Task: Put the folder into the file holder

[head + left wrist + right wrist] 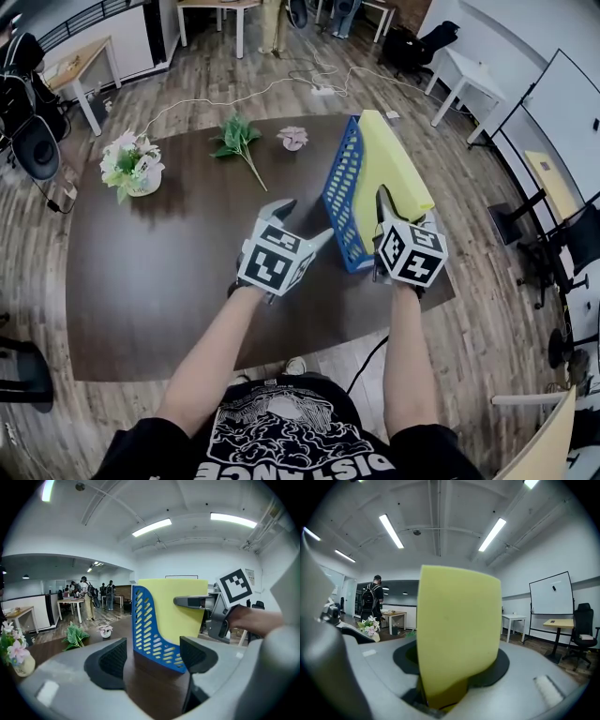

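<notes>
Right gripper [386, 214] jaws pinch the near edge of the yellow folder [394, 159], which leans inside the blue file holder [341, 187] on the table [159, 281]. Left gripper [300, 225] gapes wide, empty, just beside the holder. Insertion looks nearly done; next move calls for release and a clear withdrawal.

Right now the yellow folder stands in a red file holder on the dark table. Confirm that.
Wrong colour: the file holder is blue, not red, as the head view shows. The yellow folder does stand in it on the dark table.
</notes>
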The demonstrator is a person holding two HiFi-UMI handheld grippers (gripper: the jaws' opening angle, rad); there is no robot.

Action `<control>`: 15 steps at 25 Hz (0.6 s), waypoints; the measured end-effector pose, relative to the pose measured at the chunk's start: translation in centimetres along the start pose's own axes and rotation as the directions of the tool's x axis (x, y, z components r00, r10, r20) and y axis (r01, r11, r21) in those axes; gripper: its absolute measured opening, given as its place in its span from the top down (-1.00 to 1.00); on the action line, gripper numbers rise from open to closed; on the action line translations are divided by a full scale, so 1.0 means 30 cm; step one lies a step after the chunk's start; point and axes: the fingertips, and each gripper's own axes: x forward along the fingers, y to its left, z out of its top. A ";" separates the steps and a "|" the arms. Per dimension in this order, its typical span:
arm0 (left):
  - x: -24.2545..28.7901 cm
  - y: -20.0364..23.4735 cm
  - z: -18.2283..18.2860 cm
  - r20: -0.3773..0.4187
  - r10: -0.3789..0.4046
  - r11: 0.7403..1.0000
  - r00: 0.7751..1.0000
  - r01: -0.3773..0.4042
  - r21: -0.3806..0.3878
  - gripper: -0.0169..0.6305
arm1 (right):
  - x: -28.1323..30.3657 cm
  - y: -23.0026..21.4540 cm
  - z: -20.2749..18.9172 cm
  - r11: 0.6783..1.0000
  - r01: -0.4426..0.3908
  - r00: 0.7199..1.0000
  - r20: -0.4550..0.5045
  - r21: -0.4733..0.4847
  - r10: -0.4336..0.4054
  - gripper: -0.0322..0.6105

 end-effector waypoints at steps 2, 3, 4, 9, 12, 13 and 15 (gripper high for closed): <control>-0.001 -0.003 -0.004 -0.003 -0.002 1.000 1.000 0.002 0.001 -0.19 | -0.003 0.007 -0.001 1.000 -0.002 1.000 0.015 -0.004 0.002 0.19; -0.002 -0.005 -0.005 -0.004 -0.004 1.000 1.000 0.004 0.002 -0.19 | -0.003 0.012 -0.001 1.000 -0.004 1.000 0.023 -0.006 0.004 0.17; -0.003 -0.007 -0.007 -0.006 -0.005 1.000 1.000 0.005 0.004 -0.19 | -0.002 0.016 -0.001 1.000 -0.004 1.000 0.030 -0.005 0.004 0.15; -0.025 0.000 0.000 -0.001 -0.002 1.000 1.000 0.002 0.014 -0.19 | -0.003 0.015 -0.026 1.000 0.012 1.000 0.017 0.018 -0.013 0.06; -0.046 0.009 0.013 0.008 0.002 1.000 1.000 -0.002 0.009 -0.19 | -0.014 0.014 -0.040 0.999 0.025 1.000 0.009 0.045 -0.026 0.01; -0.051 0.009 0.014 0.010 0.001 1.000 1.000 -0.001 0.007 -0.19 | -0.019 0.016 -0.044 0.998 0.029 1.000 0.008 0.051 -0.029 0.01; -0.062 0.008 0.013 0.011 -0.002 1.000 1.000 0.002 0.005 -0.19 | -0.031 0.022 -0.057 0.998 0.040 0.999 0.003 0.057 -0.040 0.01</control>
